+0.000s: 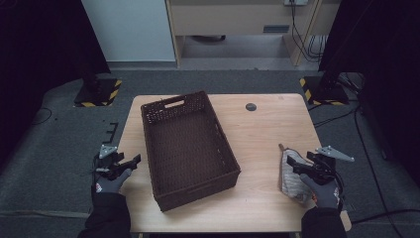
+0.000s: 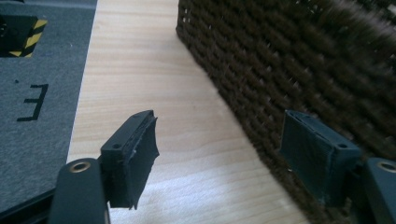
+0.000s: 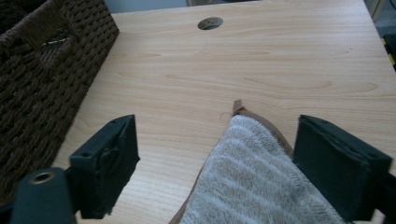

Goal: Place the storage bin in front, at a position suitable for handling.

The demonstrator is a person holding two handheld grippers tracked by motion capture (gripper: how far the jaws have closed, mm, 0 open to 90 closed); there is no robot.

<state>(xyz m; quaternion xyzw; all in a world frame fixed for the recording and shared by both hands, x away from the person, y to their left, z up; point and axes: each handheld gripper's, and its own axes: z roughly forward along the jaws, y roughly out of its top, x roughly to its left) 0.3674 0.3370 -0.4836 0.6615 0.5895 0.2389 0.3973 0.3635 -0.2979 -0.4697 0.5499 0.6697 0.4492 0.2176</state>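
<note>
Table point(image 1: 257, 148): light wood; the high view takes in all of it, with a round dark cap point(image 1: 251, 106) near the far edge.
Basket point(image 1: 188, 148): dark brown wicker, rectangular, left of centre, angled; the high view shows its inside bare and a handle slot in the far wall.
Towel point(image 3: 261, 182): grey-white terry with brown binding, flat near the table's right front edge; the right tool's view shows its pile and a small corner loop.
Left tool point(image 2: 219, 158): jaws apart, gripping nothing, just beside the basket's wall; the weave is clear in its own view.
Right tool point(image 3: 217, 161): jaws spread wide, one either side of the towel's corner, not clamped on it.
</note>
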